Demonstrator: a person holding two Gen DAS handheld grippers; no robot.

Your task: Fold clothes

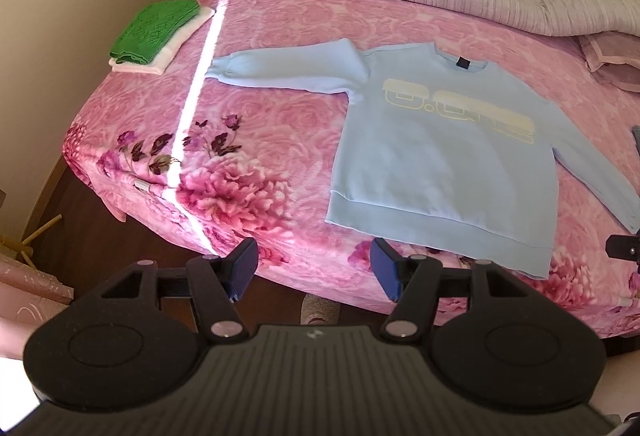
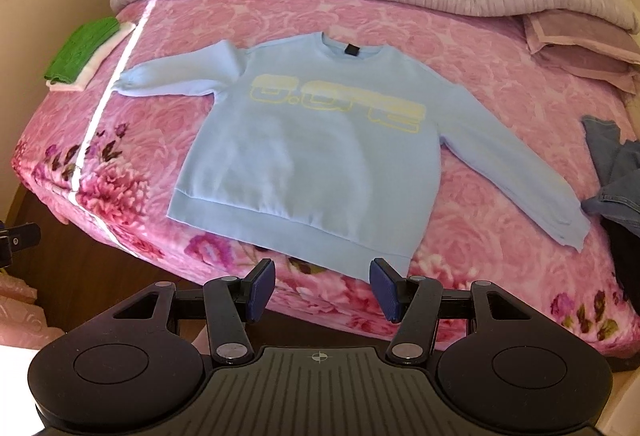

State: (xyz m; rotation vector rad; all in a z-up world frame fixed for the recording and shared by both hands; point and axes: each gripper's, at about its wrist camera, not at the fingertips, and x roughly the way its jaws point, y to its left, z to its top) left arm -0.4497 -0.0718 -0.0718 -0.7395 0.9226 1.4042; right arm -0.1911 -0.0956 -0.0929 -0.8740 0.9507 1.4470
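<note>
The left gripper [image 1: 313,270] has a matte black body with a ribbed central plate, a small pale emblem near its top edge, and a round raised disc on each side. Black link arms with silver pivot pins carry two fingers [image 1: 243,268] faced with dark blue ribbed pads. The right gripper [image 2: 322,288] is built alike, its plate marked with a crosshair symbol.

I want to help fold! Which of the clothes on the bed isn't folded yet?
The light blue sweatshirt. It lies flat with both sleeves spread out, while the green top sits folded in a pile at the bed's corner.
</note>
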